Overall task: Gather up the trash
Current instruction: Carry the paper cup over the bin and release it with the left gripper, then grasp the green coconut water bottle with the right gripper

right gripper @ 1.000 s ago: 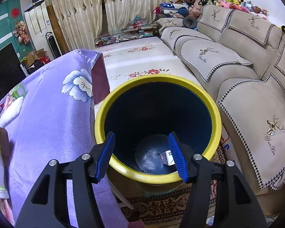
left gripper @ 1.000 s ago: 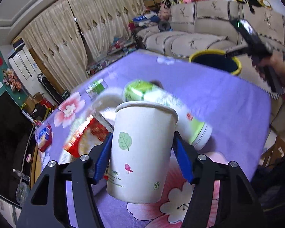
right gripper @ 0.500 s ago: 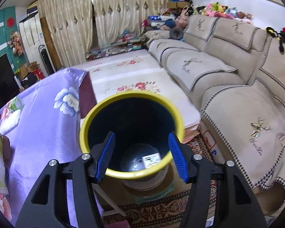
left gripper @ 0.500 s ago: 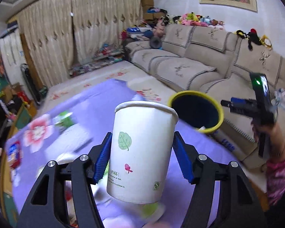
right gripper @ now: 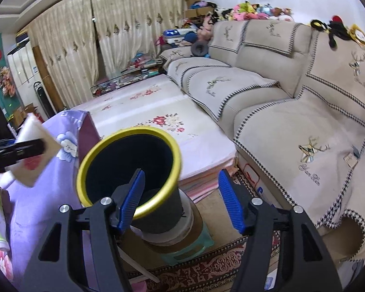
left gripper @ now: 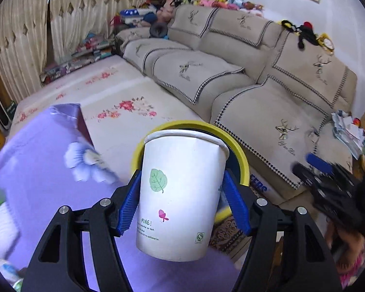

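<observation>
Fingers [left gripper: 133,202] of the left gripper [left gripper: 182,202], easing apart around a paper cup [left gripper: 180,194], have carried it from the bench [left gripper: 36,182] to the bin [left gripper: 241,155]; right gripper [right gripper: 182,197] spreads empty.

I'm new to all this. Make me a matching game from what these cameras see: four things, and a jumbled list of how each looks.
Things:
1. paper cup
2. bin
3. tablecloth
4. sofa

Looks:
A. purple with flowers
B. beige, soft toys along its back
C. white with a green leaf
D. dark with a yellow rim

Pairs: 1-C, 2-D, 3-A, 4-B
</observation>
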`<state>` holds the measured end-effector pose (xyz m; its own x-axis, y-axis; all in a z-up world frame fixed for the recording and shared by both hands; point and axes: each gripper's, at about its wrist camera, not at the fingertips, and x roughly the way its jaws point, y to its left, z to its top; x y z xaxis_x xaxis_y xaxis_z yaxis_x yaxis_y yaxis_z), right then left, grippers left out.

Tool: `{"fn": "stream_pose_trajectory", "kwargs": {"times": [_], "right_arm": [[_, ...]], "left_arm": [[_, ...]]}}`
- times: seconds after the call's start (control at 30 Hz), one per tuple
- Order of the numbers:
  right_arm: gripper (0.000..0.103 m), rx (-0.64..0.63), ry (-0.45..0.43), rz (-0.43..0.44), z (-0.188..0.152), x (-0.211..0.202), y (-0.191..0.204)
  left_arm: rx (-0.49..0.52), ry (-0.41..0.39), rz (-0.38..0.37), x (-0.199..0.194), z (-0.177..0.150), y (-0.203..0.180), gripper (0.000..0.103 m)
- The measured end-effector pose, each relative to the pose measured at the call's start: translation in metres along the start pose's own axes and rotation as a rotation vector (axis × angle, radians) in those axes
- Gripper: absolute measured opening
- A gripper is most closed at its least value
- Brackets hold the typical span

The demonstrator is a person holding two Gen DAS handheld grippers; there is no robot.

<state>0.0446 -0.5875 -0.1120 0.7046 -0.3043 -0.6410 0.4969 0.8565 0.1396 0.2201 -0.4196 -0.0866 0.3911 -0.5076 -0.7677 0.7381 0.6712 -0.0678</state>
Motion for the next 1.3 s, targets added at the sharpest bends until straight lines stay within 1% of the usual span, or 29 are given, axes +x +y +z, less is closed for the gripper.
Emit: {"fn": "stream_pose_trajectory", "kwargs": {"times": [0.13, 0.23, 0.3, 0.4, 0.47, 0.5, 0.53, 0.63, 0.77, 0.83, 0.87, 0.97, 1.07, 1.2, 1.3], "right_arm": [[0.062, 0.022, 0.011, -0.026, -0.005, -0.001, -0.015], [0.063, 0.037, 0.018, -0.038, -0.008, 0.0, -0.023], [0.063, 0.043, 0.02, -0.04, -0.009, 0.0, -0.025], [0.064, 0.047, 0.025, -0.039, -0.01, 0.001, -0.025], [0.065, 0.046, 0.029, -0.037, -0.01, 0.003, -0.024], [0.065, 0.045, 0.031, -0.035, -0.011, 0.003, -0.023], [0.065, 0.045, 0.034, -0.032, -0.012, 0.004, -0.023], [0.066, 0.045, 0.04, -0.023, -0.015, 0.005, -0.021], [0.066, 0.038, 0.052, -0.003, -0.019, 0.006, -0.015], [0.067, 0.032, 0.057, 0.009, -0.022, 0.005, -0.01], [0.067, 0.028, 0.06, 0.013, -0.023, 0.005, -0.007], [0.068, 0.01, 0.072, 0.03, -0.026, 0.005, 0.002], [0.068, -0.008, 0.087, 0.047, -0.029, 0.007, 0.014], [0.068, -0.044, 0.096, 0.09, -0.031, 0.005, 0.039], [0.068, -0.105, 0.104, 0.147, -0.034, 0.002, 0.074]], "left_arm": [[-0.015, 0.042, 0.032, 0.054, 0.017, -0.01, 0.068], [-0.031, 0.071, 0.048, 0.087, 0.021, -0.011, 0.069], [-0.049, 0.083, 0.046, 0.103, 0.021, -0.01, 0.07], [-0.08, 0.101, 0.045, 0.115, 0.022, -0.006, 0.071], [-0.1, 0.096, 0.025, 0.111, 0.022, -0.005, 0.078], [-0.101, 0.081, 0.022, 0.104, 0.021, -0.006, 0.083], [-0.097, 0.068, 0.026, 0.097, 0.021, -0.007, 0.086], [-0.077, 0.017, 0.041, 0.066, 0.017, -0.007, 0.092], [-0.089, -0.036, 0.02, 0.02, 0.006, -0.003, 0.093], [-0.104, -0.081, 0.011, -0.01, -0.005, 0.003, 0.096], [-0.115, -0.107, 0.016, -0.028, -0.013, 0.008, 0.097], [-0.142, -0.155, 0.038, -0.067, -0.03, 0.022, 0.098], [-0.173, -0.21, 0.089, -0.11, -0.053, 0.038, 0.098], [-0.218, -0.279, 0.201, -0.165, -0.091, 0.065, 0.098], [-0.27, -0.316, 0.299, -0.204, -0.124, 0.091, 0.098]]}}
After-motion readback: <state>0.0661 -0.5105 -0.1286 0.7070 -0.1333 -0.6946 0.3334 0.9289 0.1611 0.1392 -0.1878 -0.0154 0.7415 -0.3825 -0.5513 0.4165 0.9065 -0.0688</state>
